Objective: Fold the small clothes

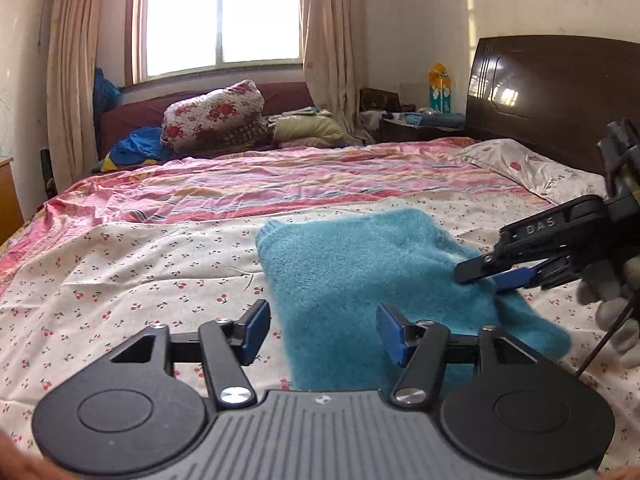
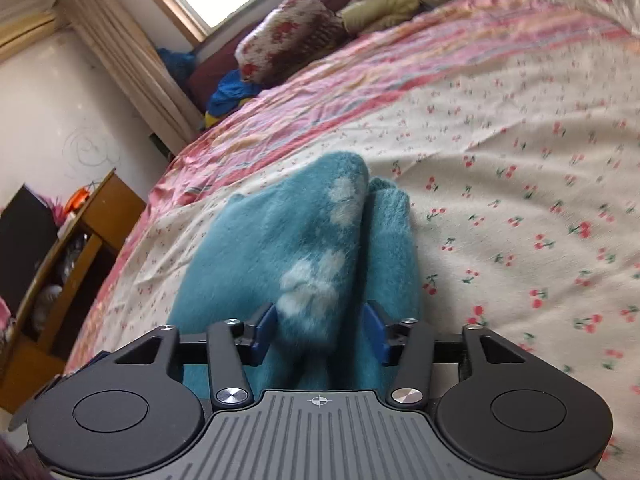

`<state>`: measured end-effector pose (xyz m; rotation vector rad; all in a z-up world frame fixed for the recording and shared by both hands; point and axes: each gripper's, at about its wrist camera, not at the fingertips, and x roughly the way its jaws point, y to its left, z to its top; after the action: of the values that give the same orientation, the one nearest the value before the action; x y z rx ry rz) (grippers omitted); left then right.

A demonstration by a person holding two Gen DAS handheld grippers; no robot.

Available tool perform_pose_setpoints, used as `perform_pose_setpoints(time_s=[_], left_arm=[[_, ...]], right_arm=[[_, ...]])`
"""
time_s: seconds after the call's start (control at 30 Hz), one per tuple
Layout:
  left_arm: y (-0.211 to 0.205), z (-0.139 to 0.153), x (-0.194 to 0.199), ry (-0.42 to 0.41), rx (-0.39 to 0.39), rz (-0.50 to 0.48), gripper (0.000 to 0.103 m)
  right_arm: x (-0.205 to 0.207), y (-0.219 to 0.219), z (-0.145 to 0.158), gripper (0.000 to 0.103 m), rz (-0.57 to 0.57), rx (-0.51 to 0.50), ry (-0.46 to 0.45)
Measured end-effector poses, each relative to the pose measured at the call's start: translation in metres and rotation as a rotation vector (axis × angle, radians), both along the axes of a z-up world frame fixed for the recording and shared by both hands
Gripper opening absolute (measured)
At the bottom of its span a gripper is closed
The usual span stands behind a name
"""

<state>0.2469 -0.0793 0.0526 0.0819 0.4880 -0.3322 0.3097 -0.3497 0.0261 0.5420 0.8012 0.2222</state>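
A fuzzy teal garment lies on the cherry-print bedsheet. My left gripper hovers open over its near left edge, one pad over the sheet and one over the fabric, gripping nothing. My right gripper reaches in from the right, held by a gloved hand, with its tips over the garment's right side. In the right wrist view a raised fold of the teal garment, marked with white patches, sits between the blue pads of the right gripper. The jaws stand apart and the fabric looks slack.
A pink striped sheet covers the far half of the bed. A pillow lies by the dark headboard. A floral quilt bundle and blue cloth sit under the window. A wooden shelf unit stands beside the bed.
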Motion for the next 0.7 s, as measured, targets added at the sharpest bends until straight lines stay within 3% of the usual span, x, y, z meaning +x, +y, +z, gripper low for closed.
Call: perform_pose_setpoints(time_s=[0.13,0.2,0.23,0.43,0.5,0.57,0.63,0.7], left_arm=[[0.005,-0.011,0.022,0.079,-0.044,0.018,0.066],[0.004,-0.018,0.031,0.126,-0.064,0.027,0.066],[0.002,-0.019,0.031,0.135,-0.065,0.026,0.066],[-0.012,0.001,0.010,0.032,-0.049,-0.047,0.068],[-0.020,-0.001,0.014,0.027,-0.025,-0.050,0.069],[-0.028,-0.014,0.025,0.079,0.029,-0.033,0.069],[-0.029,-0.029,0.031,0.129,0.025,-0.019,0.069],[-0.027,-0.033,0.031,0.130,0.006,-0.017,0.070]], right_arm=[[0.011,0.005,-0.010,0.053,0.009,0.026,0.003],[0.009,0.005,-0.012,0.035,-0.001,0.057,0.004],[0.007,0.004,-0.012,0.031,0.004,0.081,0.006],[-0.020,-0.013,0.016,0.025,-0.024,0.109,-0.101],[-0.021,-0.016,0.018,0.025,-0.045,0.072,-0.108],[-0.015,-0.013,0.003,0.024,-0.061,0.024,-0.064],[-0.009,-0.010,-0.018,0.023,-0.080,-0.020,-0.026],[-0.008,-0.019,-0.025,0.022,-0.106,0.043,-0.029]])
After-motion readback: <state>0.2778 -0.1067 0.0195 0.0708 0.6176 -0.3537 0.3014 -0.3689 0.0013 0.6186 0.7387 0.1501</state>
